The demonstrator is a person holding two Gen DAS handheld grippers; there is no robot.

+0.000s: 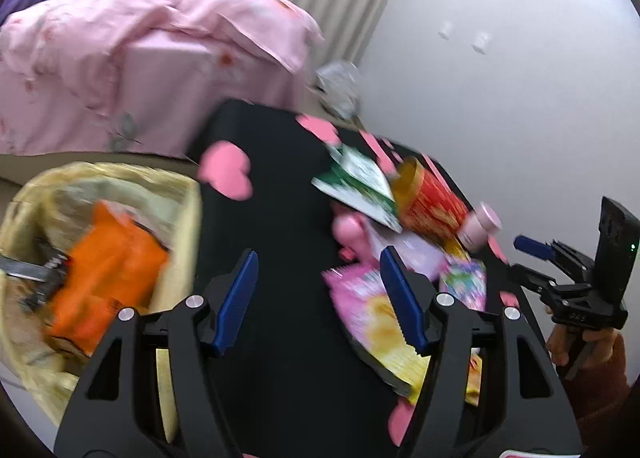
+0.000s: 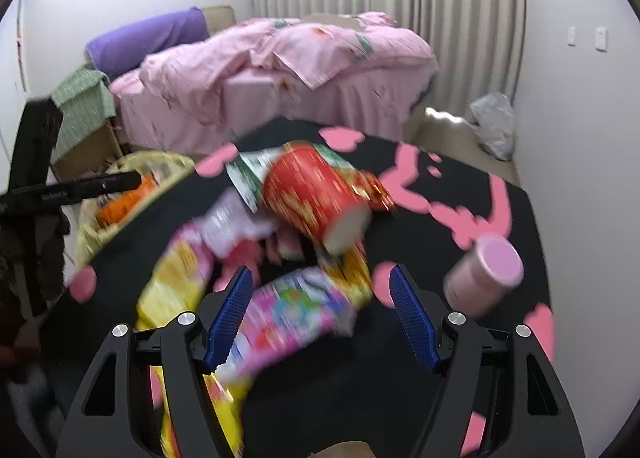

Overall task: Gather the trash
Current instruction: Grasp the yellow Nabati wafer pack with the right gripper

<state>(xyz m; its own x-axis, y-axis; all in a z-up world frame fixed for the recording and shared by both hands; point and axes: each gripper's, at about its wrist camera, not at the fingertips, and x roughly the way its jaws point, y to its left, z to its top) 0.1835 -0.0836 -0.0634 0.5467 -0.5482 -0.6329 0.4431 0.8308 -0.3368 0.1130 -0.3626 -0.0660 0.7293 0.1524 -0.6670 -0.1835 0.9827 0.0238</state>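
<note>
While both sets of jaws stand wide and empty, the right gripper (image 2: 322,314) tilts down over a multicoloured snack wrapper (image 2: 292,318), likely its next pick. The left gripper (image 1: 318,298) angles over the black mat (image 1: 280,198). The lined trash bin (image 1: 180,186), holding an orange packet (image 1: 108,274), sits to its left, and more wrappers lie to its right.

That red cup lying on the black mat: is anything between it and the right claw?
Yes. A pink and multicoloured snack wrapper lies on the black mat right between the open right claw and the red cup, with a yellow packet just below the cup. The claw would have to reach over them.
</note>
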